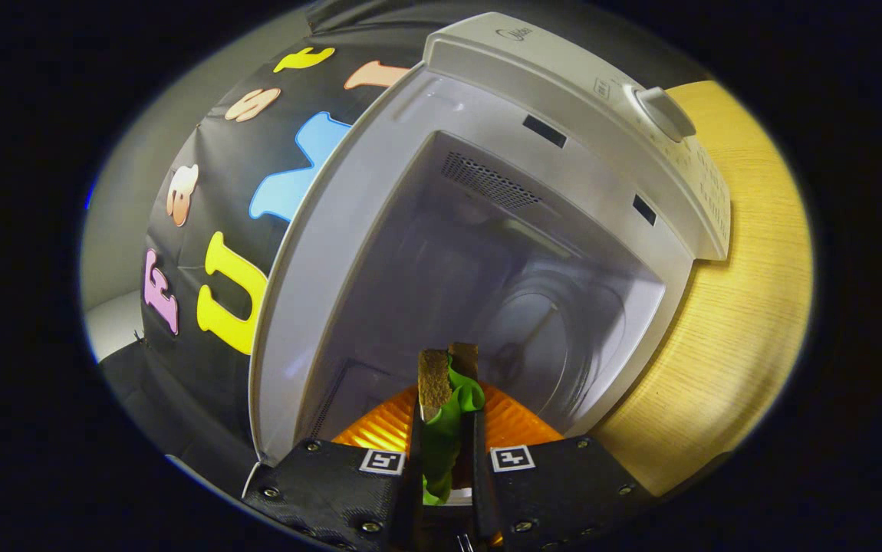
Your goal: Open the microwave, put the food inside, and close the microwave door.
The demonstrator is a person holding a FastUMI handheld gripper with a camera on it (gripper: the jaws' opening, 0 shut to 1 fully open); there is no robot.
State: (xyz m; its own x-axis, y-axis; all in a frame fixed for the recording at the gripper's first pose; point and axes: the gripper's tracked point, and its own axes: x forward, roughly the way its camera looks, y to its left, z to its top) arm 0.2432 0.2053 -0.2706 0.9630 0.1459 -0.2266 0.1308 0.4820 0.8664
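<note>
At the mouth of the open white microwave oven (487, 230), a green leafy piece of toy food (449, 429) is being held, clamped between the fingers of the gripper (448, 376), its long axis running along them toward the cavity. An orange ribbed plastic piece (518, 422) is being seen just under the fingers; whether it belongs to the food cannot be told. The round glass turntable (541, 337) is lying just ahead and slightly right. The gripper is being pointed straight into the cavity, rolled sideways, with the pale wooden table (740, 322) alongside.
</note>
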